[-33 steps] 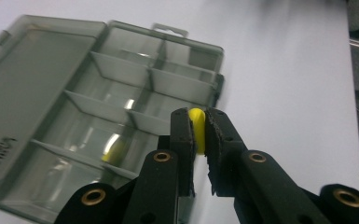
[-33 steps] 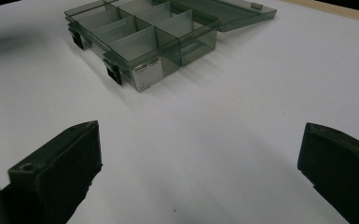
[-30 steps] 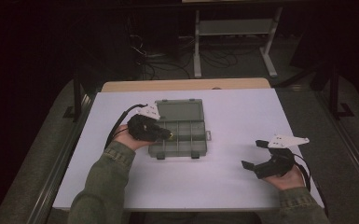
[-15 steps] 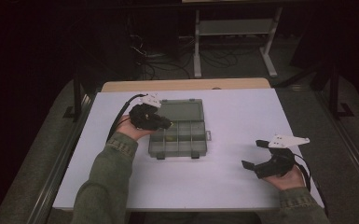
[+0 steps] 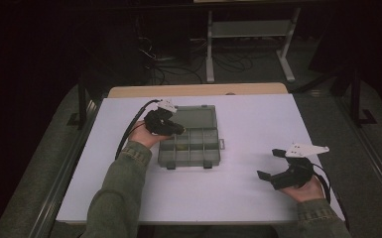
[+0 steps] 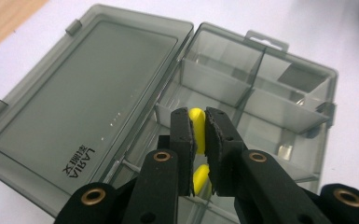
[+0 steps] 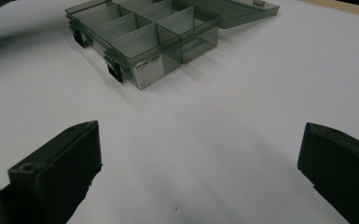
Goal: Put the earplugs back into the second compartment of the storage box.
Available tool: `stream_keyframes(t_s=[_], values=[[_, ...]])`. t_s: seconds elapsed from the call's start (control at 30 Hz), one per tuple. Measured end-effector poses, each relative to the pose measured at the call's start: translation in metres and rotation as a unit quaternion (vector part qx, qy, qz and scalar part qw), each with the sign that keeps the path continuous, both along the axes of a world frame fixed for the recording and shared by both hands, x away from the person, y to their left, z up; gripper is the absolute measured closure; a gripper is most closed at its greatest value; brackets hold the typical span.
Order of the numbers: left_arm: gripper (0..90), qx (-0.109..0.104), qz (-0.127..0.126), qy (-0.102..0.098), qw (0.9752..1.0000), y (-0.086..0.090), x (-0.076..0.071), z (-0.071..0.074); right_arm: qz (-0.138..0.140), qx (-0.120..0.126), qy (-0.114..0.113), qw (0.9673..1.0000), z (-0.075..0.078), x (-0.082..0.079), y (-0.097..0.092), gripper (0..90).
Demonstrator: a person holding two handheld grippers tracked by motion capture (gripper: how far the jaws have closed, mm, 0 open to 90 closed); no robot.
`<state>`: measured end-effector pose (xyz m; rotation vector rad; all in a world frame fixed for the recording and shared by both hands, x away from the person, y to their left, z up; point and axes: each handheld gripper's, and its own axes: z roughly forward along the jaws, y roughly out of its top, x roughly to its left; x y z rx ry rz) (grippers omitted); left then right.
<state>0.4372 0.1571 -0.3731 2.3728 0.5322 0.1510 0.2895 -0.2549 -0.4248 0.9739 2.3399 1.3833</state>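
A smoky grey plastic compartment box lies open on the white table, its lid flat on the far side. My left gripper hovers over the box's left compartments. In the left gripper view its jaws are shut on a small yellow piece, just above a divider. My right gripper rests low near the table's front right, well apart from the box, open with nothing between its fingers. The box lies ahead of it.
The white tabletop has bare room around the box. A wooden strip runs along its far edge. Beyond it are a metal stand and cables on the dark floor. Small pale bits lie in the right compartments.
My left gripper has drawn back and up from deep over the compartments toward the box's far left, still pinching the yellow piece. The right gripper has not moved.
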Motion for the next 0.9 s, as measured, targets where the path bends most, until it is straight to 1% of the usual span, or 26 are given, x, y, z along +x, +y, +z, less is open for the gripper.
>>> stream_keyframes(t_s=[0.03, 0.07, 0.1, 0.23, 0.3, 0.33, 0.37, 0.4, 0.43, 0.47, 0.5, 0.53, 0.57, 0.6, 0.63, 0.73, 0.77, 0.8, 0.83, 0.9], values=[[81.7, 0.000, 0.000, 0.000, 1.0000, 0.000, 0.000, 0.000, 0.000, 0.000, 0.000, 1.0000, 0.000, 0.000, 0.000, 0.0], [81.6, 0.008, -0.001, 0.003, 1.0000, -0.002, 0.002, -0.005, 0.000, -0.001, 0.001, 1.0000, 0.000, 0.000, 0.000, 0.0], [81.6, 0.008, -0.001, 0.003, 1.0000, -0.002, 0.002, -0.005, 0.000, -0.001, 0.001, 1.0000, 0.000, 0.000, 0.000, 0.0], [80.7, 0.018, 0.002, 0.012, 0.9998, -0.005, 0.006, -0.012, 0.000, -0.002, 0.000, 1.0000, -0.001, 0.000, 0.000, 0.0], [80.2, 0.029, 0.004, 0.014, 0.9995, -0.007, 0.007, -0.015, 0.000, -0.002, 0.000, 1.0000, -0.001, 0.000, 0.000, 0.0], [77.0, 0.031, 0.009, 0.015, 0.9994, -0.008, 0.007, -0.017, 0.001, -0.002, 0.001, 1.0000, -0.001, 0.000, 0.000, 0.0], [77.0, 0.032, 0.012, 0.017, 0.9993, -0.008, 0.007, -0.017, 0.001, -0.002, 0.001, 1.0000, -0.001, 0.000, 0.000, 0.0], [72.7, 0.031, 0.017, 0.019, 0.9992, -0.007, 0.008, -0.018, 0.001, -0.004, 0.002, 1.0000, -0.001, 0.000, 0.000, 0.0], [69.7, 0.031, 0.017, 0.019, 0.9992, -0.007, 0.008, -0.018, 0.001, -0.004, 0.002, 1.0000, -0.001, 0.000, 0.000, 0.0], [66.6, 0.026, 0.018, 0.022, 0.9992, -0.007, 0.008, -0.018, 0.002, -0.004, 0.004, 1.0000, -0.001, 0.000, 0.000, 0.0], [66.6, 0.025, 0.018, 0.024, 0.9992, -0.007, 0.008, -0.018, 0.002, -0.004, 0.004, 1.0000, -0.001, 0.000, 0.000, 0.0], [63.7, 0.025, 0.016, 0.024, 0.9993, -0.007, 0.007, -0.017, 0.002, -0.004, 0.004, 1.0000, -0.001, 0.000, 0.000, 0.0], [61.5, 0.023, 0.017, 0.022, 0.9994, -0.007, 0.006, -0.016, 0.002, -0.004, 0.004, 1.0000, -0.001, 0.000, 0.000, 0.0], [55.2, 0.019, 0.016, 0.021, 0.9995, -0.006, 0.006, -0.015, 0.002, -0.003, 0.003, 1.0000, -0.001, 0.000, 0.000, 0.0], [55.2, 0.012, 0.014, 0.022, 0.9996, -0.005, 0.005, -0.014, 0.002, -0.003, 0.003, 1.0000, -0.001, 0.000, 0.000, 0.0], [41.8, -0.011, 0.009, 0.022, 0.9996, -0.001, 0.002, -0.010, 0.002, -0.004, 0.004, 1.0000, -0.001, 0.000, 0.000, 0.0], [38.2, -0.016, 0.003, 0.017, 0.9997, 0.001, 0.000, -0.009, 0.002, -0.004, 0.004, 1.0000, -0.001, 0.000, 0.000, 0.0], [31.9, -0.023, -0.002, 0.011, 0.9997, 0.003, -0.002, -0.008, 0.001, -0.004, 0.003, 1.0000, -0.001, 0.000, 0.000, 0.0], [31.9, -0.031, -0.006, 0.010, 0.9995, 0.005, -0.003, -0.008, 0.001, -0.004, 0.003, 1.0000, -0.001, 0.000, 0.000, 0.0], [24.4, -0.040, -0.007, 0.007, 0.9991, 0.008, -0.006, -0.008, 0.000, -0.003, 0.003, 1.0000, -0.001, 0.000, 0.000, 0.0]])
